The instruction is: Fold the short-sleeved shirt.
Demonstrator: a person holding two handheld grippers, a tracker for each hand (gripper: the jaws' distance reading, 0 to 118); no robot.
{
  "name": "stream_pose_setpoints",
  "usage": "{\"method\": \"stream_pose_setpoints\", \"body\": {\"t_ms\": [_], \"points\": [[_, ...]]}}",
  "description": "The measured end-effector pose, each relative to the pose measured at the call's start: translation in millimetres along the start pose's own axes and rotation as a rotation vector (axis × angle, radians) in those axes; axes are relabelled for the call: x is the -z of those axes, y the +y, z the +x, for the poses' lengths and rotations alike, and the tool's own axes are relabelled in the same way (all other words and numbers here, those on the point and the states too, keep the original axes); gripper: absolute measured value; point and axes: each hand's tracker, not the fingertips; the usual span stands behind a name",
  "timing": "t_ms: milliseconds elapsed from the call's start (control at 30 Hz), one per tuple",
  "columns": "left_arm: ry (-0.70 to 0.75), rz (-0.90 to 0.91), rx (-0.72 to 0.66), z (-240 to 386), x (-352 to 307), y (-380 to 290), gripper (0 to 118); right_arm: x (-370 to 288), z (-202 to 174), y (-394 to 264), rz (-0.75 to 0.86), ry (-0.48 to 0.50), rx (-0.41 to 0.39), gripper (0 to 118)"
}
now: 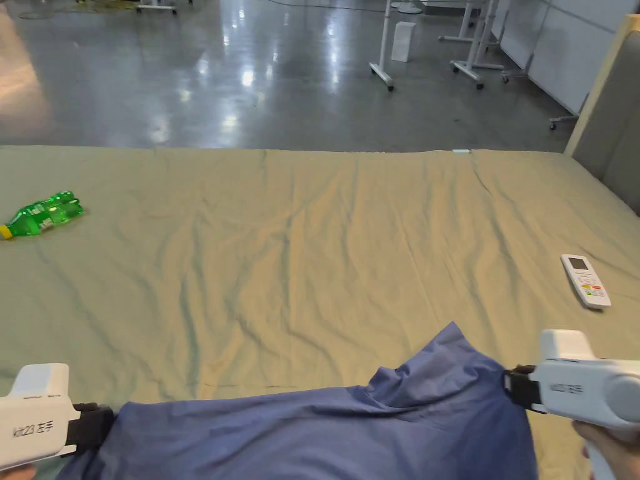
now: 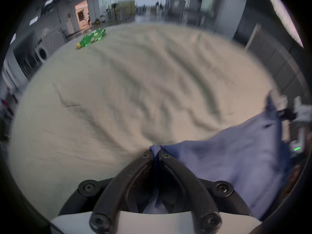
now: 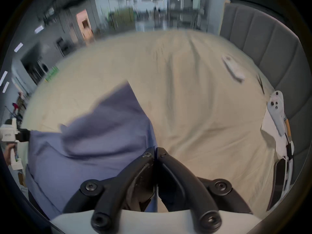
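Shirt (image 1: 325,425), blue, hangs stretched across the frame's bottom above the bed (image 1: 300,250), long axis left-right; left tool (image 2: 156,151) and right tool (image 3: 156,150) each pinch an end, apparently a corner.

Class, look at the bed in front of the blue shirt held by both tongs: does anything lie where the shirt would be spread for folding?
Nothing visible does. The bottle lies far left and the remote far right, both apart from the shirt.
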Motion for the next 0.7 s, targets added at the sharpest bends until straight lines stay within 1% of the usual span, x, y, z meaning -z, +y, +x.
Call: {"method": "stream_pose_setpoints", "body": {"t_ms": [33,100,133,167,267,367,433,467,533,567,633,700], "points": [[0.039,0.046,-0.016,2.9,-22.9,-4.0,6,-27.7,-7.2,-1.4,0.026,0.004,0.01,2],[-0.024,0.102,-0.01,0.4,-74.5,-16.4,6,-73.8,-16.5,-12.6,0.074,0.039,-0.004,2],[-0.041,0.118,-0.002,-10.0,-87.4,-22.8,6,-95.9,-20.6,-21.1,0.092,0.056,-0.022,2],[-0.033,0.122,0.004,-10.9,-109.9,-33.5,6,-111.7,-17.2,-30.7,0.1,0.062,-0.028,2],[-0.033,0.126,0.02,-12.0,-170.6,-78.4,6,-165.6,-21.2,-72.4,0.126,0.044,0.002,2],[-0.029,0.091,-0.016,-21.4,-200.1,-126.1,6,-198.4,-21.5,-122.0,0.115,0.039,0.033,2],[-0.026,0.046,-0.046,-24.7,-206.4,-158.1,6,-216.3,-26.0,-149.1,0.095,0.007,0.036,2],[-0.027,0.022,-0.074,-29.1,-205.0,-171.2,6,-219.1,-23.1,-162.1,0.072,-0.008,0.055,2],[-0.046,-0.036,-0.105,-43.1,-190.2,-185.9,6,-216.3,-14.6,-183.7,0.034,-0.012,0.124,2],[-0.035,-0.048,-0.096,-44.6,-181.6,-192.2,6,-214.2,-21.6,-187.0,0.009,-0.003,0.149,2],[-0.012,-0.088,-0.084,-46.3,-165.7,-197.9,6,-201.6,-20.9,-198.9,-0.016,-0.023,0.137,2],[-0.013,-0.093,-0.067,-45.6,-155.5,-198.6,6,-185.6,-10.2,-211.5,-0.024,-0.039,0.12,2]]}}
